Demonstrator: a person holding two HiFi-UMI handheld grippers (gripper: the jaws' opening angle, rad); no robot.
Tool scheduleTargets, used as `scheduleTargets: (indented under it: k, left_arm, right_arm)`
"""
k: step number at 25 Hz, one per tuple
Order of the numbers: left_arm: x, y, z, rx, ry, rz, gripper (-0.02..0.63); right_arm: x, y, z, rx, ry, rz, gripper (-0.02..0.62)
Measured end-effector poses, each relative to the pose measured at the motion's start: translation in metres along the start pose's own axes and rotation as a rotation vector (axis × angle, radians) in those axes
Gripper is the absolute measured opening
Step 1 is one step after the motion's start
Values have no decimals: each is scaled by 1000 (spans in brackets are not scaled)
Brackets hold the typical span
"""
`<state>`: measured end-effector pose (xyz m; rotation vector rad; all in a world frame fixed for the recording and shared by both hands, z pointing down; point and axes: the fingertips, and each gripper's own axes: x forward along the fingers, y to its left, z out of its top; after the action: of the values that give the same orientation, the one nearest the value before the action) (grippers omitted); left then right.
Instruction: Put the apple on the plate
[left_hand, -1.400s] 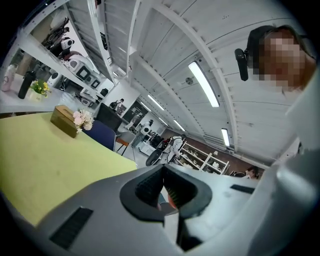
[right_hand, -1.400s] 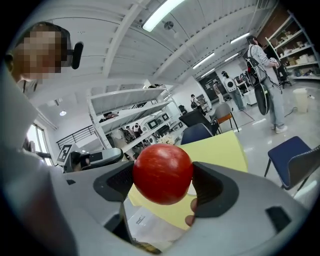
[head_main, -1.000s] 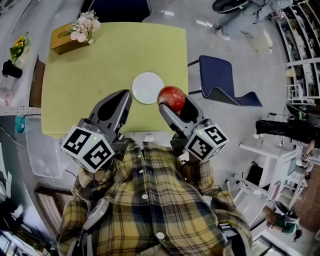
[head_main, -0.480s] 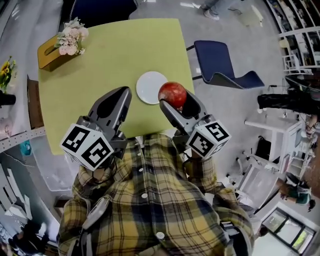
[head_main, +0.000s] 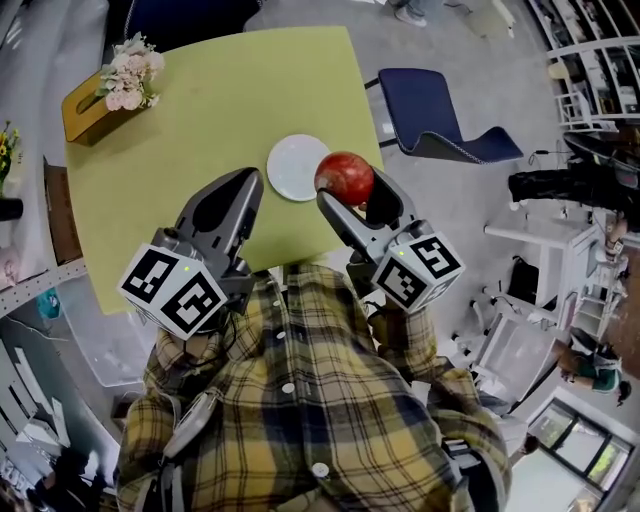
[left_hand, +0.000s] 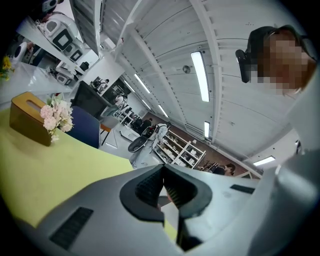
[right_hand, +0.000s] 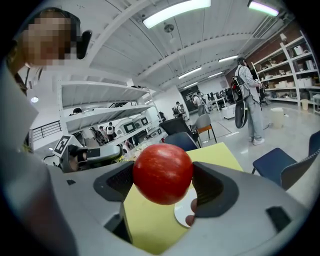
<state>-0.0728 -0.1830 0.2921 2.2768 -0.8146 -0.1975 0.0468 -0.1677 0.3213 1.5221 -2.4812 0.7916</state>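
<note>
Right gripper (head_main: 355, 192) jaws clamped on red apple (right_hand: 162, 173), held in air over right edge of table (head_main: 200, 110), just beside white plate (head_main: 290, 166). Plate near table's near right corner. Left gripper (head_main: 240, 192) jaws together, nothing between, above near edge

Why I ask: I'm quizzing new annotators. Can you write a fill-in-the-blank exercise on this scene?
The round red apple is clamped in the right tongs; the left tongs hold ____.
The flat round plate on the yellow-green table is ____ in colour.
The brown box with pink flowers stands at the table's far ____ corner.
Missing words: nothing; white; left.
</note>
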Motion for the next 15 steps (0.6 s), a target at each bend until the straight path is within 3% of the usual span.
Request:
scheduleTargets:
  k: [15]
  left_arm:
    - [-35,37,-25,-60,-22,127,8]
  right_arm:
    - [47,-28,-48,-79,152,-41,353]
